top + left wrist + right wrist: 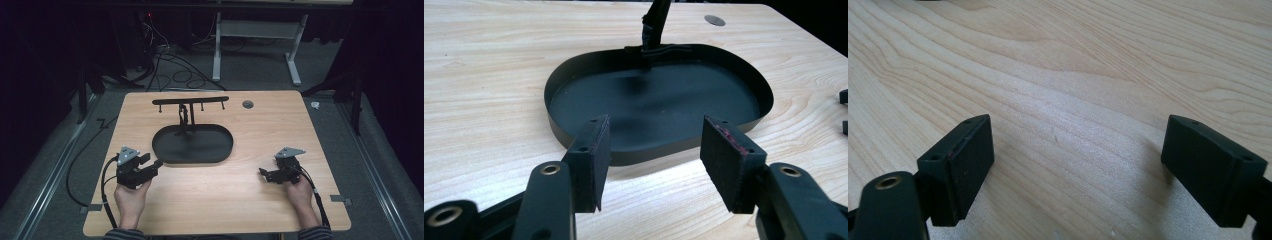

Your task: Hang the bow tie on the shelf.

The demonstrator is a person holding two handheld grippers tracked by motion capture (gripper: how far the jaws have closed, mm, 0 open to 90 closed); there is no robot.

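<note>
Now my left fingers (pixel 594 160) are standing spread apart with nothing between them, their dark pads hovering just above the pale wooden counter (pixel 484 100). Beyond their tips, the near rim of a black oval tray (pixel 659 107) is lying close, not touching either pad. At the tray's far edge a thin black post (pixel 655 25) is rising upright out of the picture.

My right fingers (pixel 960 160) are spread wide too, pinching nothing, with bare wood grain showing between them.

From above, my left gripper (pixel 150 167) is sitting at the tray's near left corner, pointing toward it, gripped by my left hand (pixel 131 196). My right gripper (pixel 267 175) is resting well apart from the tray on the right side of the counter, held by my right hand (pixel 300 192), its tips aimed left across the wood. The tray (pixel 210 150) is lying in the middle of the counter, and the post is carrying a long black crossbar (pixel 190 100) with small pegs hanging beneath it. A small grey round disc (pixel 247 104) is set in the counter just right of the crossbar.
</note>
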